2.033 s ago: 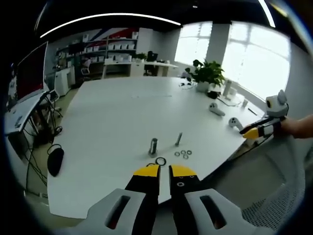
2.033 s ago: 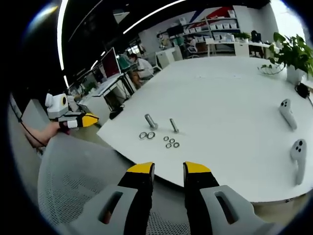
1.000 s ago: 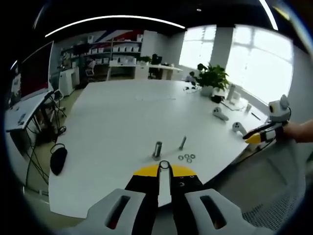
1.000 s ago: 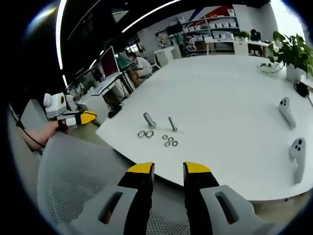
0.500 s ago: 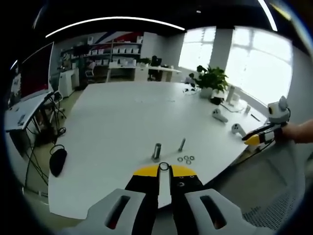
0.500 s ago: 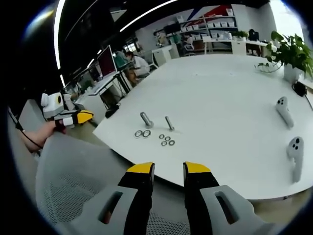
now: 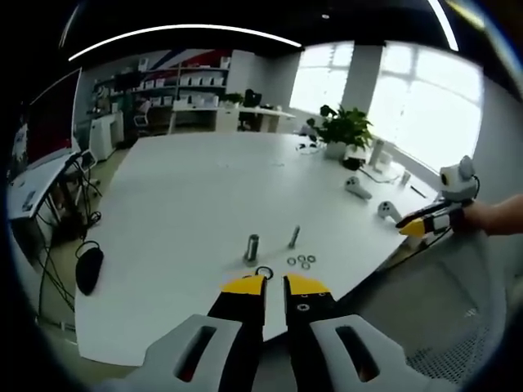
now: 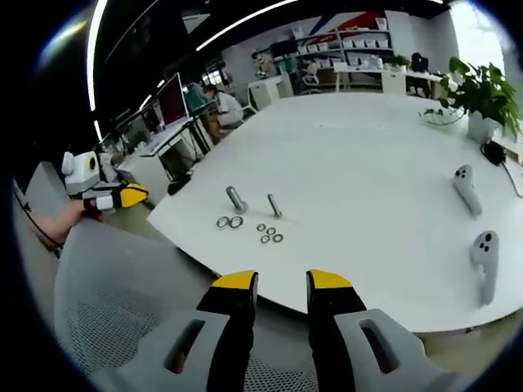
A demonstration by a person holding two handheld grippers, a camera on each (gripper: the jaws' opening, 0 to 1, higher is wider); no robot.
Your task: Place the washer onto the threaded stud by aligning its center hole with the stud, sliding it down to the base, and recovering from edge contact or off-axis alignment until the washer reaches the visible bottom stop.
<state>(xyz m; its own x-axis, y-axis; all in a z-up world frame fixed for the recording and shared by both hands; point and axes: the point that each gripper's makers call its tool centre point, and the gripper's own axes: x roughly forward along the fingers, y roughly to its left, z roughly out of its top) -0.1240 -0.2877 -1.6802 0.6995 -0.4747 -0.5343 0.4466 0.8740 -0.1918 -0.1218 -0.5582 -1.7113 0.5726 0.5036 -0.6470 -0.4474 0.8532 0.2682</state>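
Note:
On the white table (image 8: 368,155) a thick threaded stud (image 8: 235,198) and a thinner stud (image 8: 274,205) stand upright. Two large washers (image 8: 229,222) lie flat in front of the thick stud, and several small washers (image 8: 268,234) lie by the thin one. In the left gripper view the thick stud (image 7: 252,247), thin stud (image 7: 294,237) and small washers (image 7: 302,261) sit beyond my left gripper (image 7: 275,283), whose jaws leave only a thin slit. A large washer (image 7: 263,272) shows on the table just past its tips. My right gripper (image 8: 282,282) stands open, off the table's near edge, holding nothing.
Two white controllers (image 8: 462,186) (image 8: 482,253) lie at the table's right, with a potted plant (image 8: 482,94) behind them. A black mouse (image 7: 88,268) rests near the left edge. A mesh chair (image 8: 122,310) sits under both grippers. The left gripper (image 8: 114,196) is held off the table's corner.
Both cameras drifted slightly with the hands. In the left gripper view the large washer now shows above the tips instead of between them. Nothing on the table moved; jaws unchanged.

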